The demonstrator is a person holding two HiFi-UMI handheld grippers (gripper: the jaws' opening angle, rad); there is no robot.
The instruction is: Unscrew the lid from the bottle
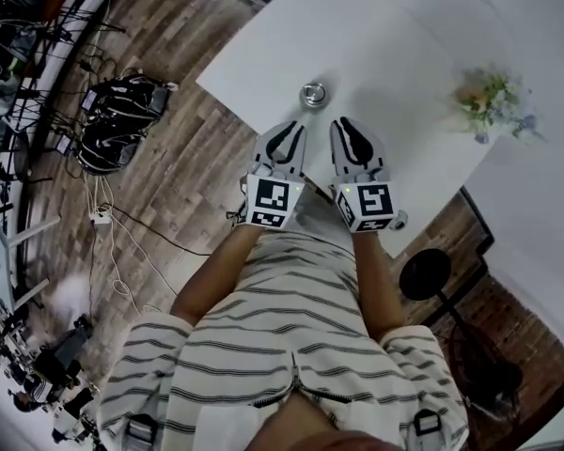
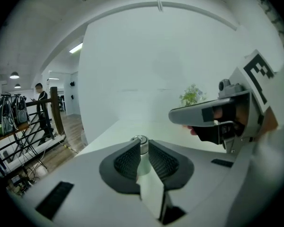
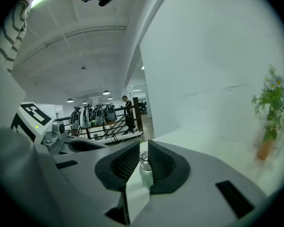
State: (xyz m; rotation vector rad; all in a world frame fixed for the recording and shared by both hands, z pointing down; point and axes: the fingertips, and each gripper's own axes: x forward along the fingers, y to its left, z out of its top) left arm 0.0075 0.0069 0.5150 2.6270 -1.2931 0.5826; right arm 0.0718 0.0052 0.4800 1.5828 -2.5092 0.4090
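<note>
White table [image 1: 385, 36] lies under both tools. The left gripper [image 1: 284, 132] and right gripper [image 1: 350, 130] hover side by side over its near edge. Each has its jaws a narrow slit apart, pressing on nothing. The bottle [image 1: 313, 94] stands upright just ahead of the tips and between them, lid on, touching neither. Bare tabletop stretches beyond it. A flower pot [image 1: 493, 101] sits well off to the right, and the wooden floor [image 1: 169, 177] drops away on the left.

Free tabletop [image 1: 376, 36] rings the bottle [image 1: 313, 94] (flowers [image 1: 493, 101] stand well apart).
</note>
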